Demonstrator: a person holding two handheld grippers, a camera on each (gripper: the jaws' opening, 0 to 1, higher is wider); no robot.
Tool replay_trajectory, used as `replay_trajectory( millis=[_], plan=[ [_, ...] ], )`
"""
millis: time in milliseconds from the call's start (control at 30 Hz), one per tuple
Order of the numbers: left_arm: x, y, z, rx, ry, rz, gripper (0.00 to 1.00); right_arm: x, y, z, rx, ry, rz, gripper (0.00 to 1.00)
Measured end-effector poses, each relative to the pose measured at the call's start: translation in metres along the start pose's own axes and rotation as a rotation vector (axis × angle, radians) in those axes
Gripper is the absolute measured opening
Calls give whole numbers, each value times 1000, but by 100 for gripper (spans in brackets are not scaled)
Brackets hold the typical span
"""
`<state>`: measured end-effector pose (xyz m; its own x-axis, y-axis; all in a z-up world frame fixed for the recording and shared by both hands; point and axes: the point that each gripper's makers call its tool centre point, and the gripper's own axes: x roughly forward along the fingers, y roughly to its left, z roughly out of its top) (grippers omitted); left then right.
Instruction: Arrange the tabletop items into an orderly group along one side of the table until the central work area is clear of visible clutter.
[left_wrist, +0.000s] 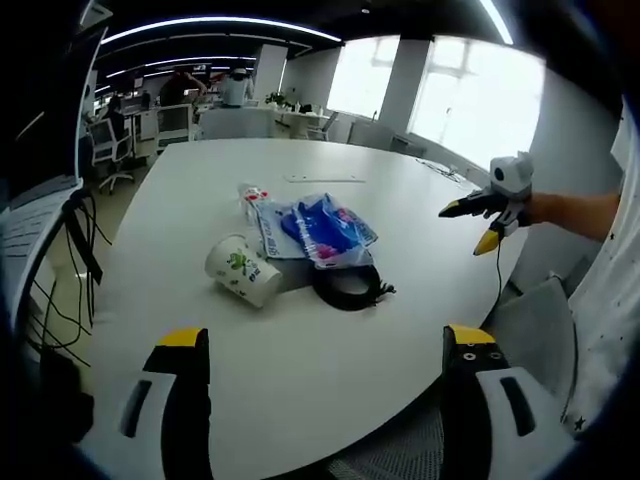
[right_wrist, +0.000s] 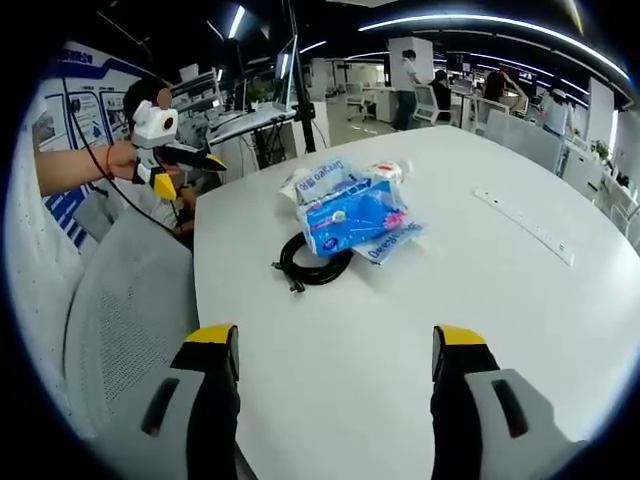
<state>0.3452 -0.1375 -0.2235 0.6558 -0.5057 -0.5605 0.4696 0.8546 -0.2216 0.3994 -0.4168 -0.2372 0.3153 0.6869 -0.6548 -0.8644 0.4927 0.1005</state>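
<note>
A white paper cup with a green print lies on its side on the white table. Right of it is a blue plastic packet, with a black coiled cable at its near edge and a small clear bottle behind it. My left gripper is open over the table's near edge, well short of the cup. My right gripper is also open with nothing between its jaws, short of the cable. Each gripper shows in the other's view, held in a hand off the table's edge.
A long white power strip lies on the far part of the table. A grey mesh chair stands against the table edge between the two grippers. Desks, chairs and people fill the office beyond.
</note>
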Motion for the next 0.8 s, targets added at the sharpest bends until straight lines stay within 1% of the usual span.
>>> replay_trajectory(
  millis=[800],
  plan=[
    [-3,5,4,-12,-9,12,99,6,-3,10,-23,5,23,79]
  ],
)
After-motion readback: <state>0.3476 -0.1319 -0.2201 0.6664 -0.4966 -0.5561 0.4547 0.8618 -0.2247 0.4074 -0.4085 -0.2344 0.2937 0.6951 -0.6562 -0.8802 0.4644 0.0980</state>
